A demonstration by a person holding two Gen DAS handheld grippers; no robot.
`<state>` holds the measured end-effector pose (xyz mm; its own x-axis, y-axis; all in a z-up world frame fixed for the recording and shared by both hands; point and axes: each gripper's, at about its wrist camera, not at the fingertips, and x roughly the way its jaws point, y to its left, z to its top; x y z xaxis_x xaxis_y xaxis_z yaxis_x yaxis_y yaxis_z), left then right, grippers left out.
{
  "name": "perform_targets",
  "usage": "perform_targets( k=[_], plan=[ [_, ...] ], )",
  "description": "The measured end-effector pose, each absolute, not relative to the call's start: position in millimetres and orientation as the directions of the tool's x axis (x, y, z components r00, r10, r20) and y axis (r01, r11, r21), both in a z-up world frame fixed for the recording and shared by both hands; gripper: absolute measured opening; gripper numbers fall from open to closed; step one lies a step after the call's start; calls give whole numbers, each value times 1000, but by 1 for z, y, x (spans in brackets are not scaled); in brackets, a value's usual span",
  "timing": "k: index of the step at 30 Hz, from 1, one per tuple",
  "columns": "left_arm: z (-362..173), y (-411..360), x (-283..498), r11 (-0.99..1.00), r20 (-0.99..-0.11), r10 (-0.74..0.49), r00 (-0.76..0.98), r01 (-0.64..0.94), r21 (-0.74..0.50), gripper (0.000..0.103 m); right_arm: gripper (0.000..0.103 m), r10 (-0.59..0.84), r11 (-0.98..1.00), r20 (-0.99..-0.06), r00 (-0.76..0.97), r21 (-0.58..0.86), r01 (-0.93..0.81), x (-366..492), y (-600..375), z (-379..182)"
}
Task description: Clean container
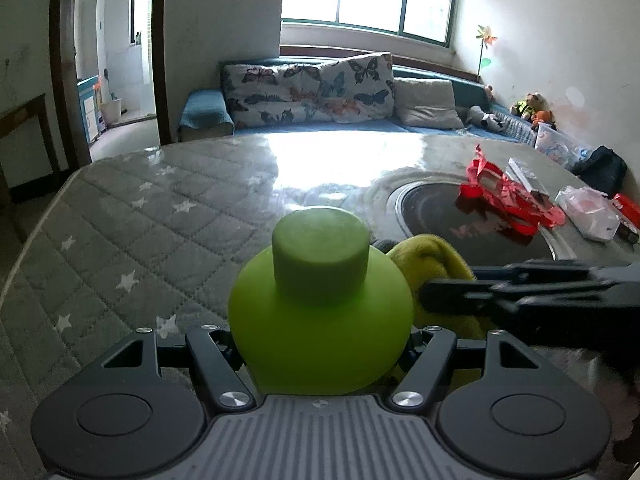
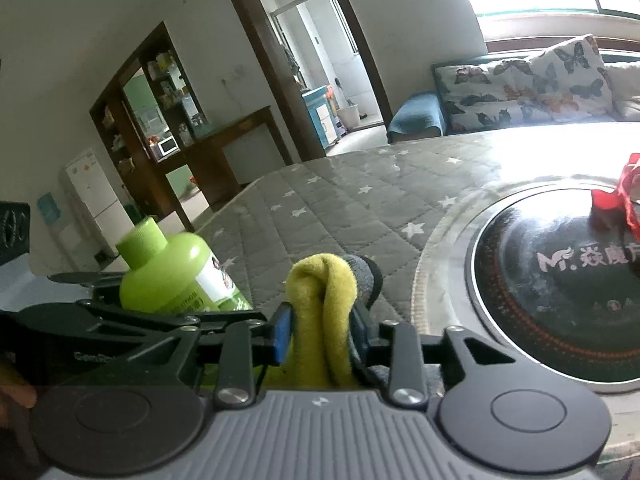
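Green bottle (image 1: 320,312): held in the left gripper (image 1: 320,344), jaws closed against its round body below the shoulder. This is the tightest the tool gets, yet the jaws stand wide because the body fills them. Cap (image 1: 320,256) is on and points toward 12 o'clock in the left wrist view. In the right wrist view the same bottle (image 2: 172,276) sits at 9 o'clock, tilted, white label partly visible.

Handling judgement: smooth plastic, likely light and somewhat springy under pressure; contents level cannot be told. The rounded shoulder looks slippery, so the grip belongs on the straight body wall, not the cap, which may turn. The present hold is in the right place.

Yellow cloth (image 2: 324,312): bunched upright between the blue pads (image 2: 282,332) of the right gripper (image 2: 322,336). The jaws stand narrow with the cloth folded between them; whether the pads press firmly on it cannot be told from the frames. Soft and limp, it will drape and could slip out. From the left wrist view the cloth (image 1: 432,256) lies just beside the bottle at 3 o'clock; contact is not certain.

Surroundings: quilted grey table cover (image 1: 120,220) beneath; a dark round cooktop (image 2: 560,288) at 3 o'clock; red wrapping (image 1: 504,196) on it; a sofa (image 1: 320,92) at 12 o'clock.
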<state>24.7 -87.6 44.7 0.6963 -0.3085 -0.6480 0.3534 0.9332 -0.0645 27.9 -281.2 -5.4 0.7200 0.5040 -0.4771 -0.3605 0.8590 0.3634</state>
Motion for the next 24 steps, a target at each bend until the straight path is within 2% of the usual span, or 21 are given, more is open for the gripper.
perform_targets(
  k=[6, 9, 12, 13, 15, 17, 19, 24],
  plan=[
    [42, -88, 24, 934, -653, -301, 695, 354, -55, 71, 43, 480, 871, -481, 733, 359, -335, 24, -289, 0],
    [42, -92, 21, 932, -652, -293, 700, 361, -31, 71, 51, 465, 879, -487, 740, 354, -319, 25, -291, 1],
    [43, -94, 19, 933, -648, -289, 705, 360, -23, 72, 52, 452, 885, -492, 744, 354, -304, 25, -295, 0],
    [44, -96, 19, 933, -644, -289, 709, 359, -24, 73, 54, 448, 887, -496, 744, 354, -297, 25, -296, 0],
    [48, -95, 16, 935, -630, -289, 720, 355, -23, 84, 57, 438, 891, -501, 746, 355, -284, 27, -300, -1],
    [50, -93, 11, 937, -623, -276, 732, 350, -5, 88, 58, 431, 894, -503, 749, 354, -276, 25, -303, -1],
    [51, -91, 7, 939, -622, -267, 736, 343, 3, 92, 64, 418, 899, -506, 754, 349, -263, 23, -307, 0],
    [50, -80, -6, 944, -619, -265, 739, 330, -10, 102, 67, 376, 915, -526, 763, 343, -215, 22, -319, -3]
  ],
)
